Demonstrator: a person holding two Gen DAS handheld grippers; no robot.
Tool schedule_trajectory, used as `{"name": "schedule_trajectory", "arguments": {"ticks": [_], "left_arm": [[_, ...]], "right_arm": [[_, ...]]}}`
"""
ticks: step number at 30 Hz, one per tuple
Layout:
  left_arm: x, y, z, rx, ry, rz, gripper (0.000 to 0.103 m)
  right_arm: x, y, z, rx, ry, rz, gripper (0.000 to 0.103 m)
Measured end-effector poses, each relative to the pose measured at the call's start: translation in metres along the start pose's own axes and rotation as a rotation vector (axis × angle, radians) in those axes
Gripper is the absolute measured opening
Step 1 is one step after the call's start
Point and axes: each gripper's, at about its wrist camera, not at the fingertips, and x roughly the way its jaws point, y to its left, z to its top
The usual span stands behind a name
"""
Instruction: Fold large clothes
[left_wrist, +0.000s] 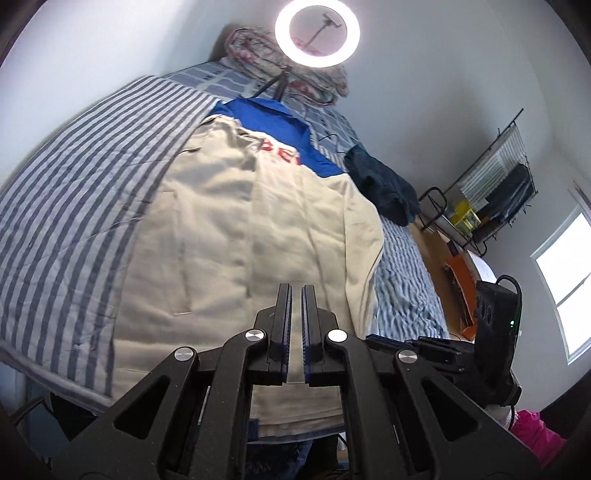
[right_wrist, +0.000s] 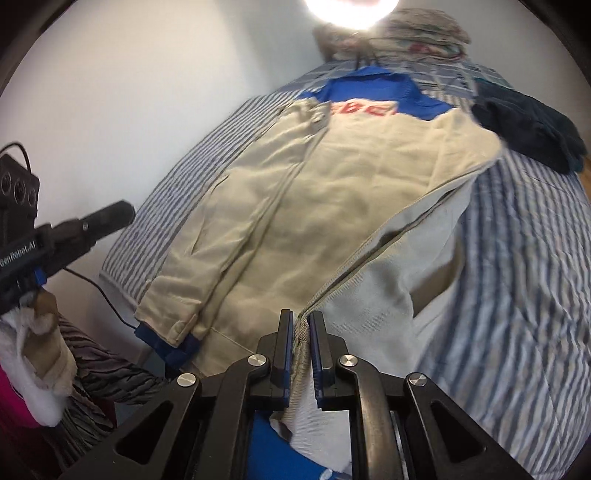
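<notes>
A beige jacket with a blue yoke and red letters lies back-up on a striped bed; it also shows in the right wrist view. Its left sleeve is folded in over the body, blue cuff toward me. My right gripper is shut on the jacket's right sleeve and holds it lifted over the body. My left gripper hovers over the jacket's lower hem, jaws nearly closed with nothing between them.
A dark blue garment lies on the bed's right side, also in the right wrist view. A ring light and rolled quilt stand at the bed's head. A desk and rack are right.
</notes>
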Motion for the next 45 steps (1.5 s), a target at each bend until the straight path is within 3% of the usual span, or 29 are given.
{"name": "schedule_trajectory", "arguments": {"ticks": [8,12,14,16,18,19,22,30,35,42,45], "left_arm": [[0.001,0.039,-0.008,-0.061,0.013,0.034,0.001],[0.009,0.039,-0.013,-0.058,0.038,0.031,0.001],[0.017,0.035,-0.016,-0.052,0.06,0.023,0.001],[0.026,0.031,-0.019,-0.055,0.094,0.008,0.008],[0.034,0.028,-0.022,-0.069,0.116,-0.023,0.035],[0.038,0.025,-0.024,-0.07,0.123,-0.032,0.038],[0.055,0.009,-0.03,-0.031,0.168,-0.048,0.038],[0.099,-0.012,-0.054,0.021,0.295,-0.04,0.038],[0.114,-0.021,-0.065,0.074,0.324,-0.006,0.038],[0.129,-0.039,-0.075,0.176,0.348,0.04,0.038],[0.135,-0.041,-0.077,0.182,0.365,0.025,0.038]], "right_arm": [[0.071,0.026,0.002,-0.085,0.147,-0.026,0.007],[0.078,0.021,0.0,-0.071,0.156,-0.009,0.007],[0.07,0.013,-0.001,-0.021,0.15,0.051,0.017],[0.055,0.008,-0.002,0.002,0.124,0.098,0.03],[0.036,0.002,-0.004,0.013,0.082,0.119,0.034],[0.028,-0.002,-0.004,0.026,0.064,0.134,0.036],[0.007,-0.021,-0.001,0.073,0.004,0.127,0.049],[-0.016,-0.084,0.025,0.213,-0.087,0.051,0.06],[-0.021,-0.141,0.05,0.338,-0.159,0.012,0.067],[0.003,-0.215,0.089,0.51,-0.217,-0.012,0.068],[0.021,-0.237,0.1,0.571,-0.226,0.009,0.068]]}}
